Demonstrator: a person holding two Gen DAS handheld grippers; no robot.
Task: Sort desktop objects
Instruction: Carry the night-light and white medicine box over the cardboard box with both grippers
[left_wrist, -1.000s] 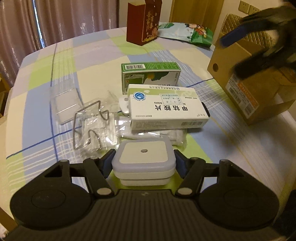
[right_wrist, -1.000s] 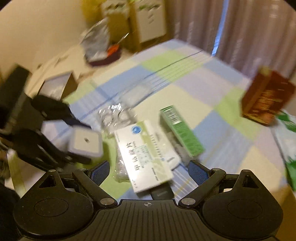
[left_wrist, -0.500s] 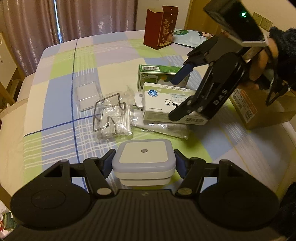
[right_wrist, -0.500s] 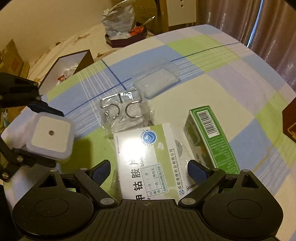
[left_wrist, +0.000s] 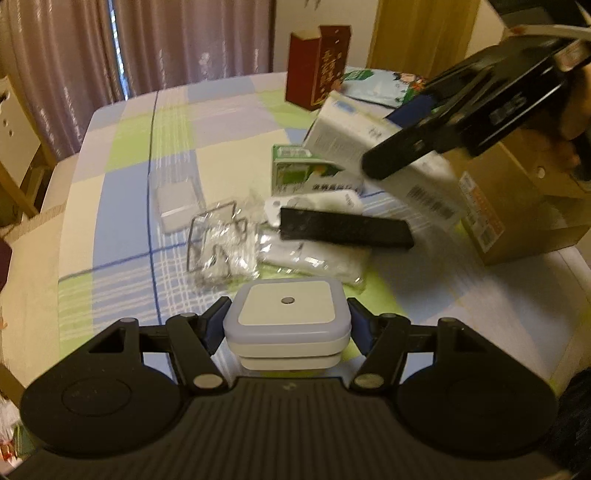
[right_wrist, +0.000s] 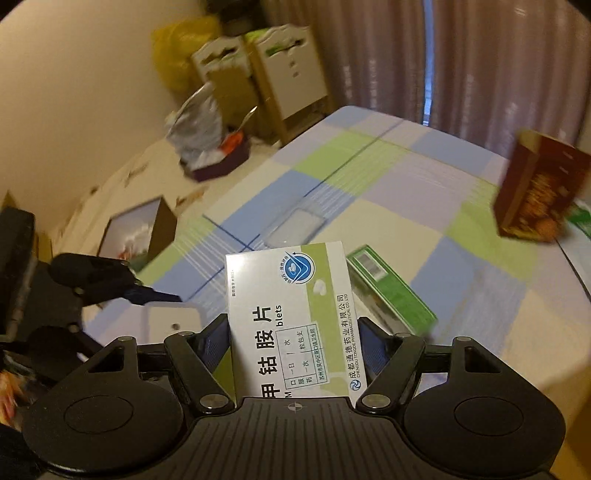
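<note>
Left gripper (left_wrist: 287, 325): jaws clamped on a square white lidded box (left_wrist: 287, 321). Right gripper (right_wrist: 293, 345): jaws clamped on a white medicine box (right_wrist: 291, 314), lifted above the counter (right_wrist: 424, 192); contents unseen.

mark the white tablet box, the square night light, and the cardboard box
white tablet box (right_wrist: 295, 317): right wrist view, printed front face, between the jaws.
square night light (left_wrist: 287, 308): left wrist view, white top panel.
cardboard box (left_wrist: 517, 218): left wrist view, brown side wall near the label.
</note>
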